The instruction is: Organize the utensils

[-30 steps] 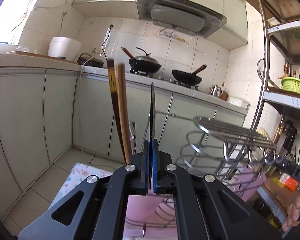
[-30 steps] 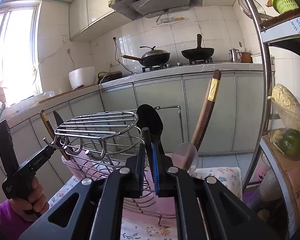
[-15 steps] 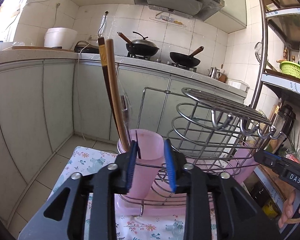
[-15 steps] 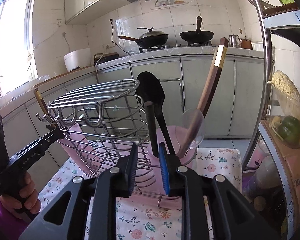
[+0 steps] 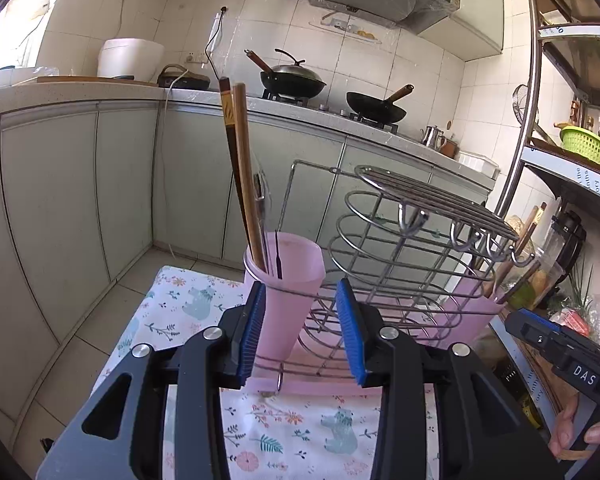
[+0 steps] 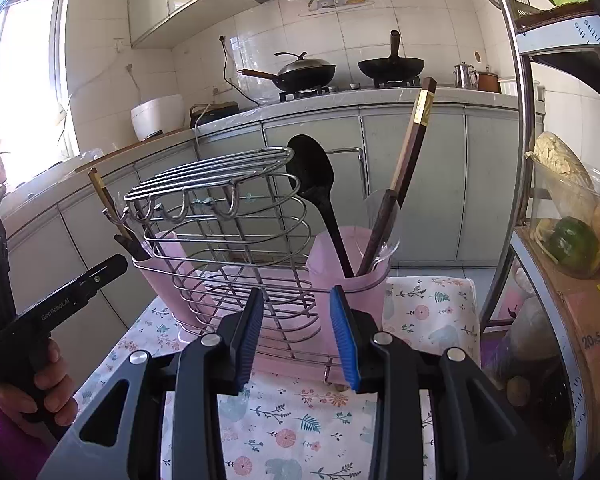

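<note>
Both claws have just been opening and grip nothing: the left claw [image 5: 302,328] stands spread before a pink cup [image 5: 286,280] holding chopsticks [image 5: 240,168], the right claw [image 6: 298,330] before another pink cup [image 6: 352,280] holding a black spoon [image 6: 314,184]; both cups sit in the wire rack [image 6: 228,216] on the flowered bench [image 6: 292,440].

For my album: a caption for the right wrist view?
Open right gripper before a wire rack, black spoon standing in its pink cup.
</note>
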A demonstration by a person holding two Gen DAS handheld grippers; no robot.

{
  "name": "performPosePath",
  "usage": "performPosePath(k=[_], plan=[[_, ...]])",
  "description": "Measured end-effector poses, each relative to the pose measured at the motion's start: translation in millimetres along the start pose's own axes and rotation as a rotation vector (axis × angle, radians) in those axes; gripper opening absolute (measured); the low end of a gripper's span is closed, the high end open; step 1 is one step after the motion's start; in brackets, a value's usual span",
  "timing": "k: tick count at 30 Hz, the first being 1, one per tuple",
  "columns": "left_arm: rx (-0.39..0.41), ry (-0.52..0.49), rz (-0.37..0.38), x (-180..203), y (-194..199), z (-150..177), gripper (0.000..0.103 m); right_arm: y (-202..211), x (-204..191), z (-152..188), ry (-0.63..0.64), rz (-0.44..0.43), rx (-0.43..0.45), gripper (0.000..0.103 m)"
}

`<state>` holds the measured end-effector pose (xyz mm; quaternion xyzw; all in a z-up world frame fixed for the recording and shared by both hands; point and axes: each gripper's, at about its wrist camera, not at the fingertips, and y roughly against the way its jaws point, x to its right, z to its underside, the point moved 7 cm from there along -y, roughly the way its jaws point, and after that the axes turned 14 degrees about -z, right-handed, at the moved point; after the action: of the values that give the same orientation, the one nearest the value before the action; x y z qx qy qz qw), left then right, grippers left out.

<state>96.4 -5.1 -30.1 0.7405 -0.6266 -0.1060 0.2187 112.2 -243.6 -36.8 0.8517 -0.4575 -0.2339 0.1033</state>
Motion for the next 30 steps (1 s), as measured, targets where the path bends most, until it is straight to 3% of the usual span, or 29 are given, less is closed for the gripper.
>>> performPosePath(k=[12, 20, 30], plan=[[-0.034, -0.08, 0.029, 22, 35, 16, 0.055, 10, -26, 13, 0.008, -0.009, -0.013, 0.034], [-0.07, -0.113, 0.01, 30, 44, 28, 0.056, 5, -36, 30, 0.003, 0.017, -0.075, 0.034], [-0.084, -0.148, -0.011, 36, 52, 36, 0.056, 7, -45, 39, 0.039, 0.049, -0.078, 0.034]])
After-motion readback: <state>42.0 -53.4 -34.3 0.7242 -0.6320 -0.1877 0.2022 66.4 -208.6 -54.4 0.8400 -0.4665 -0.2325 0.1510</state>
